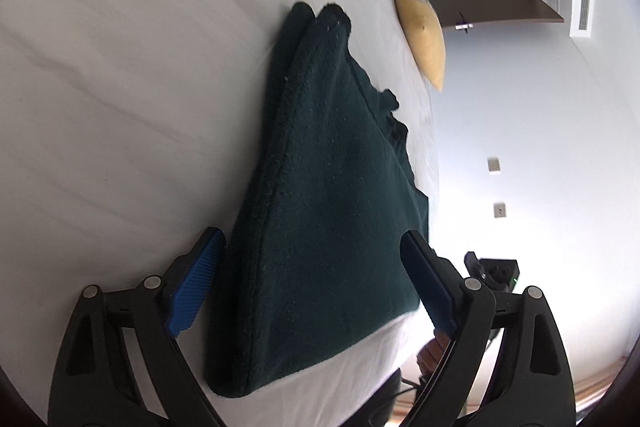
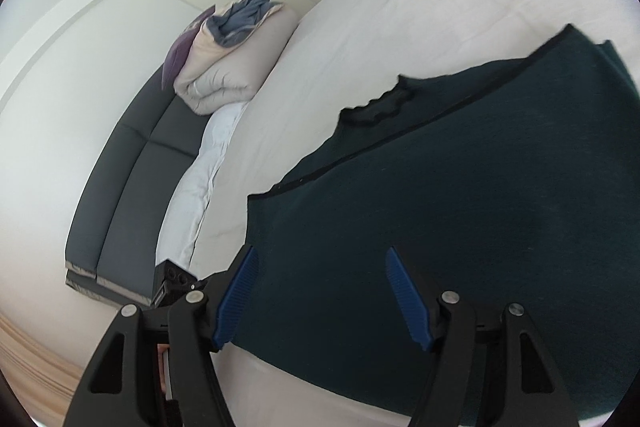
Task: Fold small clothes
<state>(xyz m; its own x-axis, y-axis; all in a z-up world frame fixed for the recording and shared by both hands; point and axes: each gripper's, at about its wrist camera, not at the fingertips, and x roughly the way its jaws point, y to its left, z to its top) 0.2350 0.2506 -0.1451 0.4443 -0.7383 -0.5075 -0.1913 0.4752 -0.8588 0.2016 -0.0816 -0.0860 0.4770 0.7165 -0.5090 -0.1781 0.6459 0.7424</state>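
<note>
- Broadly, bed (image 2: pixel 420 39): white sheet giving the garment a flat bearer.
- Dark green garment (image 1: pixel 320 187): lies doubled on the bed, apparently mid-fold.
- Left tongs (image 1: pixel 310 281): spread wide, gripping nothing.
- Right tongs (image 2: pixel 322 297): likewise parted above the garment.

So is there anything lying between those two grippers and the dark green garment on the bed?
Nothing visible. The dark green garment lies on the white bed sheet, directly ahead of the open left gripper and the open right gripper. The yellow pillow and the bundled duvet sit well away.
</note>
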